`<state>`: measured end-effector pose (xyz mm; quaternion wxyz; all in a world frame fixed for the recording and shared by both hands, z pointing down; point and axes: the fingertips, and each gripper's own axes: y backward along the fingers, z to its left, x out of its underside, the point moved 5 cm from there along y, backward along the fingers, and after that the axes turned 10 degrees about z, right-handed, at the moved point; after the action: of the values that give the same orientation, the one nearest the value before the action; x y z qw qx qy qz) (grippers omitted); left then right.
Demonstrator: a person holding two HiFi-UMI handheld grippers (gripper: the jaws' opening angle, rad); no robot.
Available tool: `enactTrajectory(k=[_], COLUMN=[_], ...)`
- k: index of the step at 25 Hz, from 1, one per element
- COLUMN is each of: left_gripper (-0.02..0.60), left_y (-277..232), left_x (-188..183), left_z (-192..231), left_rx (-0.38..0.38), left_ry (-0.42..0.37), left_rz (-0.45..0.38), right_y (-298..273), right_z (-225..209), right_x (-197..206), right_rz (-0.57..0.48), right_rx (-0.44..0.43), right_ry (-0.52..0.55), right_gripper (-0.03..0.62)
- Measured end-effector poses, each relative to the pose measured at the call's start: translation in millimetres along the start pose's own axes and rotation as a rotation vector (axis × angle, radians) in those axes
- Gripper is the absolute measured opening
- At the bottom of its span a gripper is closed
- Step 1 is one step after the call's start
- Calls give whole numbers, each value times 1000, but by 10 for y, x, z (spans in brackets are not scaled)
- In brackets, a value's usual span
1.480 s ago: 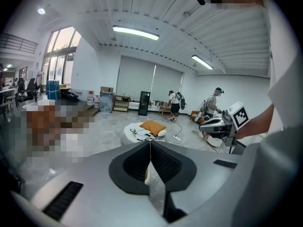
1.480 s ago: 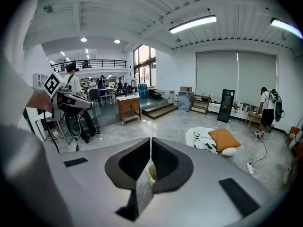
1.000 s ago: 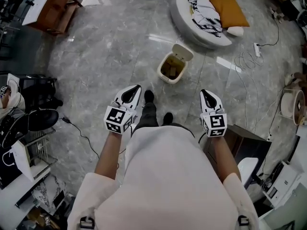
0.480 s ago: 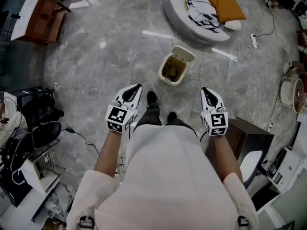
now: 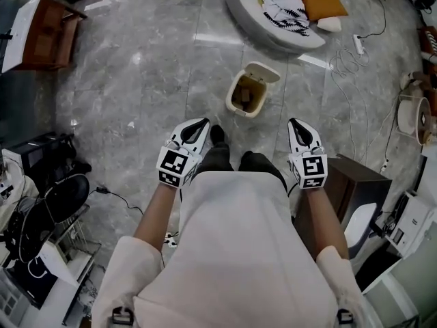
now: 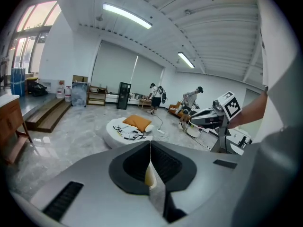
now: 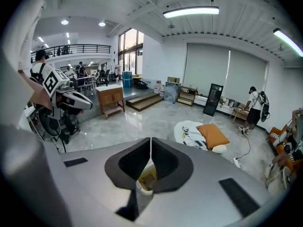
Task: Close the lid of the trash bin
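A small cream trash bin stands on the grey marble floor, its lid tipped up at the far side and brown contents showing inside. My left gripper is held near and to the left of the bin, its jaws shut with nothing between them. My right gripper is near and to the right of it, also shut and empty. Neither touches the bin. In the right gripper view the bin shows low behind the closed jaws; in the left gripper view a cream sliver of it shows below the tips.
A round white floor bed with an orange cushion lies beyond the bin. A brown cabinet stands by my right arm, a wooden desk far left, a black chair and cluttered gear at left. Cables trail at right. People stand far off.
The person has stepped forward: the floor bed has slid towards the picture's top and the bin now lies closer ahead of both grippers, which stay shut.
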<state>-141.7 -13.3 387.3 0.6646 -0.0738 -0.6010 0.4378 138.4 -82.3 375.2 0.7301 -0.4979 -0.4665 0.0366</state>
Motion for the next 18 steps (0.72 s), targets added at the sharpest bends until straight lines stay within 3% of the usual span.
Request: enactTrajectory(k=[10, 18], left_gripper=[18, 18], left_y=[-250, -502], left_x=[57, -32], left_z=[95, 96], left_rx=[22, -36], left_ry=[41, 96], left_rz=[29, 22], right_y=[-280, -573], right_z=[-106, -398], right_x=[-29, -4], right_rz=[48, 81], right_rx=[-17, -86], right_ry=[-2, 43], right_gripper=[31, 32])
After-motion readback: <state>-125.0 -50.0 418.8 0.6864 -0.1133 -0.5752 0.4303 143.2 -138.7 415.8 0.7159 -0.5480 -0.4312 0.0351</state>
